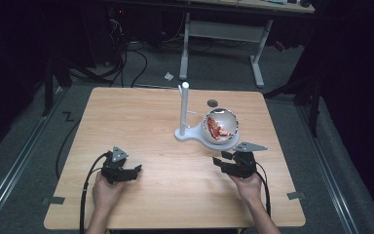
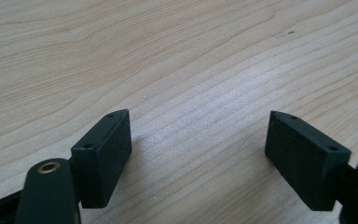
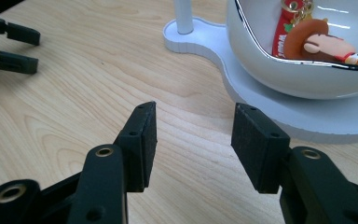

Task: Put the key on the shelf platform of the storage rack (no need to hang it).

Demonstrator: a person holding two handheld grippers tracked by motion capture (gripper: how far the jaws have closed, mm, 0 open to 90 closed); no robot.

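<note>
Right gripper view: white bowl (image 3: 307, 79) holds probably 1 toy keychain (image 3: 326, 46); both grippers open.

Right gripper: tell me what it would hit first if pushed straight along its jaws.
Probably the flat white plastic stand base under the glossy white bowl, which lies just ahead of the open right gripper. Bare wooden table lies between; depth is unclear.

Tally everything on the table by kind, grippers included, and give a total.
Grippers: 2, left gripper and right gripper
White stand with post: 1
White bowl: 1
Toy keychain in the bowl: 1
Total: 5
</note>
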